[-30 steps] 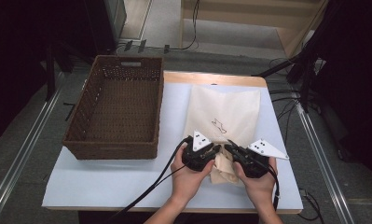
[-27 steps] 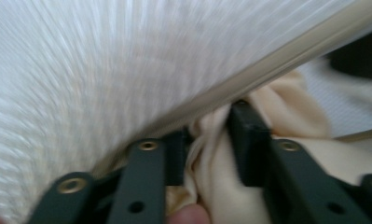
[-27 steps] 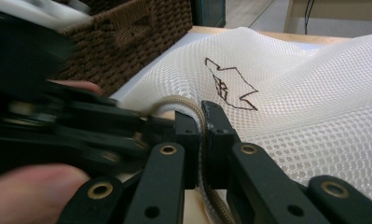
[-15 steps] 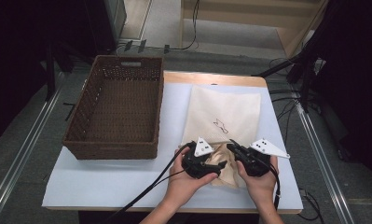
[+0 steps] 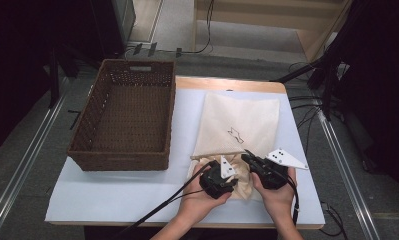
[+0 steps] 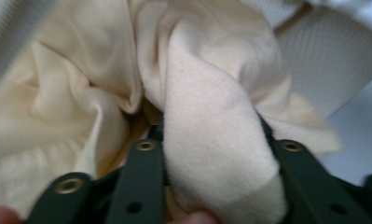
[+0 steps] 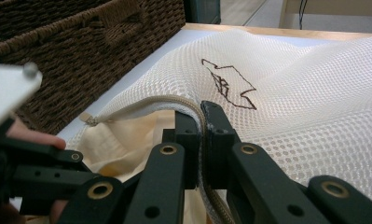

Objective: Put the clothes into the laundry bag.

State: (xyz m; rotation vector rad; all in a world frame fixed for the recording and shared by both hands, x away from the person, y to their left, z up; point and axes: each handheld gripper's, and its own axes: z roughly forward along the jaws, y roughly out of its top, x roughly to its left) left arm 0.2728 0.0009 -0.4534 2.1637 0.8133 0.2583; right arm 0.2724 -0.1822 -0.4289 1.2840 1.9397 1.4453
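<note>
I have a gripper in each hand at the near side of the counter [image 5: 112, 200]. My right gripper [image 7: 203, 122] has its fingers clenched on the zipper edge of the white net bag [image 5: 239, 127] and holds that edge up. The bag lies flat on the right half of the counter, with its open mouth toward me. A small dark drawing sits on top of the bag.

My left gripper [image 6: 211, 135] is just beside the right one, on its left. A thick fold of cream cloth [image 6: 207, 121] sits between its fingers. These fingers have just been closing, and they press on the fold from both sides. The cloth is bunched at the bag's mouth, partly under the lifted edge.

A brown woven basket [image 5: 124, 115] stands on the left, well apart from the bag's mouth.
</note>
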